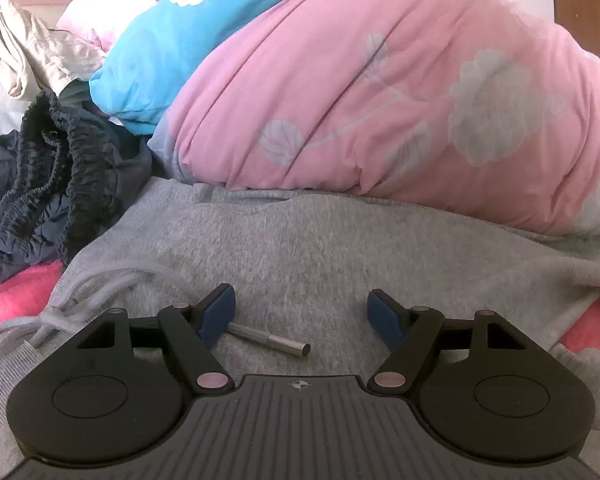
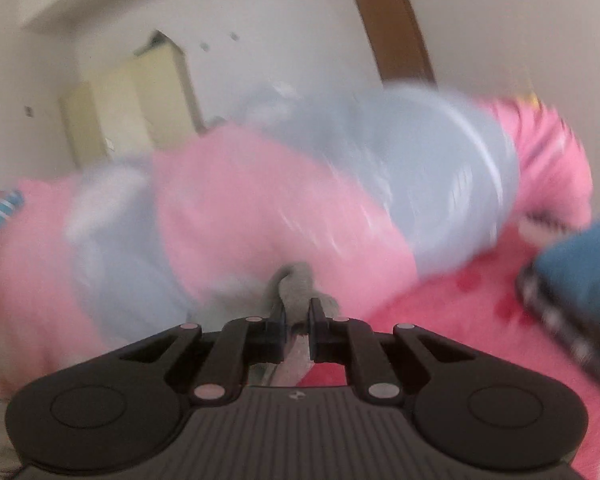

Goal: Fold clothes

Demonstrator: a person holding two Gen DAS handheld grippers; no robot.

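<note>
Left wrist view: the left gripper (image 1: pixel 300 316) hangs low over a grey hoodie (image 1: pixel 284 248) spread on the bed, its blue-padded fingers (image 1: pixel 218 316) wide apart and holding nothing. Between them, nearer the left finger, lies a metal drawstring tip (image 1: pixel 280 343); the cord (image 1: pixel 96 296) loops away just left of that finger. Beyond the fingertips the grey cloth runs flat up to a pink quilt (image 1: pixel 380 100) resting on its far edge. Far left sits a dark bundle (image 1: pixel 40 192) with beige clothes (image 1: pixel 28 52) behind it.

Right wrist view, heavily blurred by motion: the right gripper (image 2: pixel 297 320) has its fingers nearly together, pinching a tuft of the same grey cloth that rises just past the tips. Behind it are the quilt and the pink bedsheet (image 2: pixel 480 320).

To fold well, the left fingers should probably close on a hem or edge rather than the cord, pinning the cloth flat while the right carries its pinched part across evenly, clear of the quilt.
</note>
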